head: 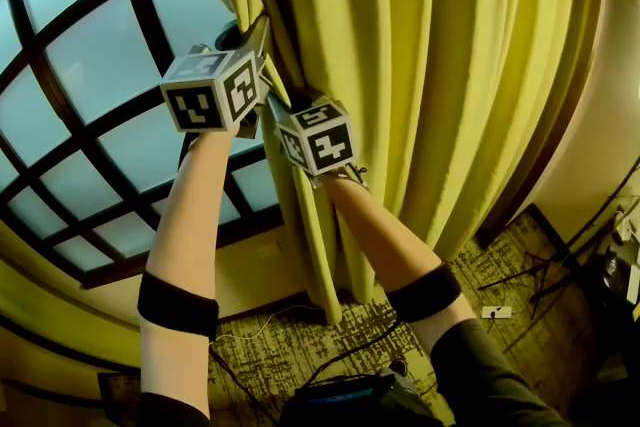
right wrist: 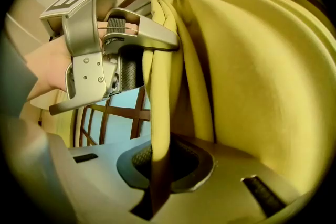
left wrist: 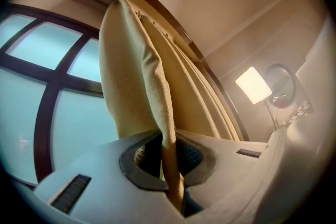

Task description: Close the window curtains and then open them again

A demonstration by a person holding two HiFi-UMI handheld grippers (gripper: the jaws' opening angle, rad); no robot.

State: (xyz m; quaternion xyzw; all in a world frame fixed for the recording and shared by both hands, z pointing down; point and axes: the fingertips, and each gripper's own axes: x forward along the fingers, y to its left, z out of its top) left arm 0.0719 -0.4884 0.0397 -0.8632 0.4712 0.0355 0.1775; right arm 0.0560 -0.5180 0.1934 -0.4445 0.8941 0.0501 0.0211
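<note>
A yellow-green curtain [head: 430, 65] hangs gathered over the right part of the window [head: 90, 85]. Both grippers hold its left edge, one just above the other. My left gripper [head: 250, 33] is the upper one and is shut on a fold of the curtain edge [left wrist: 157, 92], which runs down between its jaws [left wrist: 172, 176]. My right gripper [head: 283, 102] sits just below and to the right, shut on the same edge [right wrist: 160, 86]. In the right gripper view the left gripper [right wrist: 176, 43] clamps the cloth higher up, and the curtain's folds [right wrist: 252, 71] fill the right side.
The window's dark crossbars [head: 150, 15] cover the left side. A curved curtain rail [left wrist: 157, 8] runs above. A bright light panel [left wrist: 253, 85] and a round ring on a stand [left wrist: 281, 86] stand to the right. Cables lie on the patterned carpet [head: 300, 335] below.
</note>
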